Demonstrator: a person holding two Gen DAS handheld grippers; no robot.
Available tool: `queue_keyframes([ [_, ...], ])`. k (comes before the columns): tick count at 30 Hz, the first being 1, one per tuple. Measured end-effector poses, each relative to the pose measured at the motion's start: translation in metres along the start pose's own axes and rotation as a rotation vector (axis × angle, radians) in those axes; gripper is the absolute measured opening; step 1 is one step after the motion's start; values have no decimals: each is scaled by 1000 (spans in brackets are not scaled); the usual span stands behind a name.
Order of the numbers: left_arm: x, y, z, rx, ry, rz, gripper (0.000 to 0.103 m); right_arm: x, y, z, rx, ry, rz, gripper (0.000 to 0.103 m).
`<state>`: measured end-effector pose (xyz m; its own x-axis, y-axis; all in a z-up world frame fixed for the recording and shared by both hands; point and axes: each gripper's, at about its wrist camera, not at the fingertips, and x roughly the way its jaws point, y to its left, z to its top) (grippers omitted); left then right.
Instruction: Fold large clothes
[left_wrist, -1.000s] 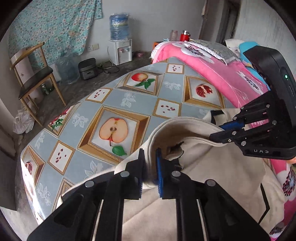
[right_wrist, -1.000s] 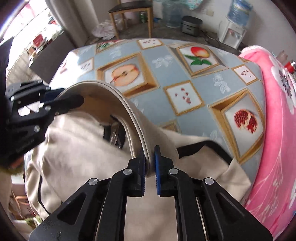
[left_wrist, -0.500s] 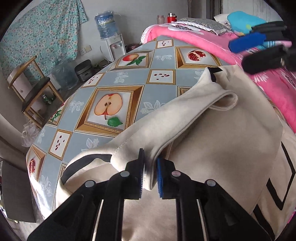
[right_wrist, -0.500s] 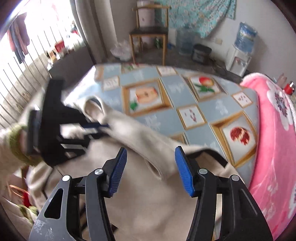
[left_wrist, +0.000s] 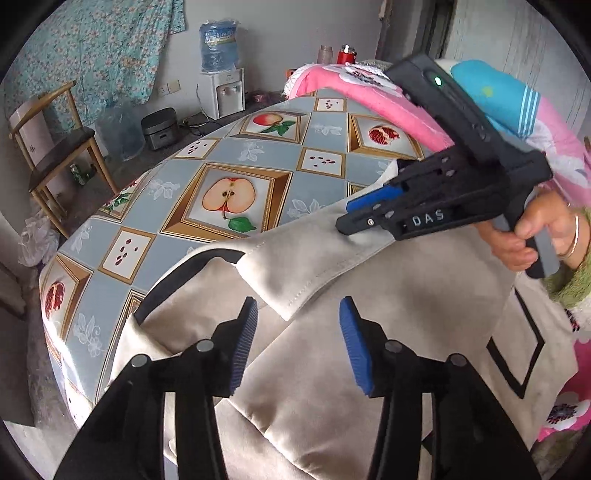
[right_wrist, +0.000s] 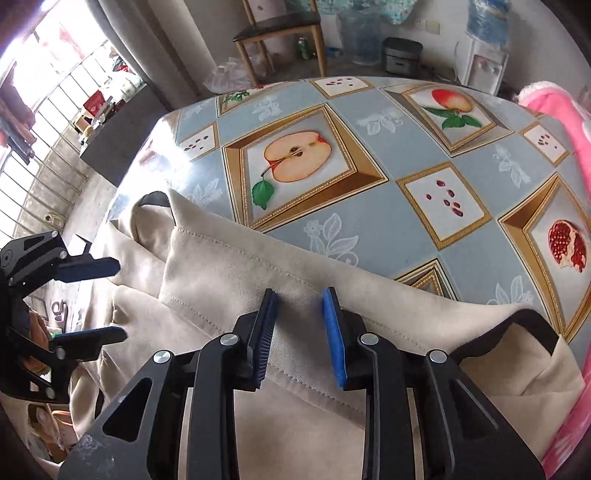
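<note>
Left gripper: left gripper (left_wrist: 297, 339) sits nearest the lens in its own view, its blue-padded fingers (left_wrist: 243, 343) spread wide apart and clamping nothing; it hovers just above the cloth.
Right gripper: right gripper (right_wrist: 300, 332) has its fingers apart too, though less widely, with a stitched band of cloth lying between and under the pads; whether the pads touch the fabric cannot be told. In the left view the same gripper (left_wrist: 351, 221) comes in from the right with its tips low on the cloth.
Right hand: right hand (left_wrist: 528, 236) grips the tool's handle; a thin bangle and a green knitted cuff show at the wrist.
Garment: beige garment (left_wrist: 332, 369) lies spread over the near part of the counter, with black trim at its edges and a black diamond outline on the right side.
Folded flap: folded flap (left_wrist: 295, 266), a stitched strip, lies across the top of the garment, running from the left gripper toward the right one.
Counter: counter (left_wrist: 177, 206) wears a blue-grey oilcloth printed with framed apples, pomegranates and seeds; its far half is uncovered.
Pink bedding: pink bedding (left_wrist: 369, 107) is heaped along the counter's right edge.
Chair: wooden chair (left_wrist: 55, 147) stands on the floor beyond the counter, to the left.
Water dispenser: water dispenser (left_wrist: 221, 81) stands against the far wall with a blue bottle on top.
</note>
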<state>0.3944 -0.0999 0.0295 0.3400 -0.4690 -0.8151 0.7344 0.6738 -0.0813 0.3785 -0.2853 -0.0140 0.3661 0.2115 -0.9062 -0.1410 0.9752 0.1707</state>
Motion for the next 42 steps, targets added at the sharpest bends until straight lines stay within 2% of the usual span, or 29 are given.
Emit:
queue_keyframes([
  [4, 2, 28, 7, -226, -24, -90, 50, 1, 16, -3, -77, -1, -79, 28],
  [5, 7, 37, 9, -304, -23, -119, 52, 0, 19, -4, -86, 3, -89, 33],
  [6, 12, 45, 11, -371, -18, -146, 53, -3, 20, -5, -87, 7, -96, 46],
  [7, 19, 54, 12, -440, -12, -172, 53, -8, 18, -6, -73, 6, -94, 52],
  [10, 35, 72, 12, -568, 4, -222, 53, -34, -5, -10, 37, -32, -52, 61],
  [11, 39, 75, 12, -594, 9, -240, 53, -42, -19, -12, 106, -37, -28, 67],
  [12, 42, 78, 12, -616, 12, -260, 53, -49, -34, -16, 185, -34, -6, 68],
  [15, 49, 81, 11, -655, 35, -298, 52, -51, -77, -29, 402, 34, 117, 68],
  [17, 53, 82, 12, -675, 48, -322, 52, -43, -96, -35, 502, 75, 204, 68],
  [20, 60, 85, 11, -735, 57, -371, 51, -29, -104, -39, 568, 141, 285, 67],
  [22, 62, 87, 10, -766, 50, -390, 51, -24, -102, -37, 582, 147, 343, 62],
  [24, 63, 89, 11, -787, 41, -394, 49, -20, -99, -32, 587, 145, 352, 50],
  [25, 63, 91, 11, -799, 35, -395, 45, -17, -99, -30, 595, 146, 355, 46],
  [26, 63, 93, 12, -809, 28, -390, 38, -15, -100, -27, 607, 141, 360, 36],
  [27, 64, 95, 14, -817, 19, -379, 33, -14, -102, -24, 616, 129, 366, 25],
  [29, 63, 100, 19, -816, -2, -343, 14, -16, -106, -19, 631, 92, 373, 15],
  [31, 62, 100, 24, -769, -15, -292, 8, -19, -109, -11, 603, 58, 340, 13],
  [34, 61, 93, 28, -657, 2, -222, 6, -20, -111, -6, 531, 49, 290, 11],
  [39, 61, 72, 29, -454, 47, -130, 6, -13, -100, -11, 356, 111, 225, 10],
  [42, 65, 59, 29, -343, 70, -82, 6, -7, -86, -14, 220, 152, 109, 10],
])
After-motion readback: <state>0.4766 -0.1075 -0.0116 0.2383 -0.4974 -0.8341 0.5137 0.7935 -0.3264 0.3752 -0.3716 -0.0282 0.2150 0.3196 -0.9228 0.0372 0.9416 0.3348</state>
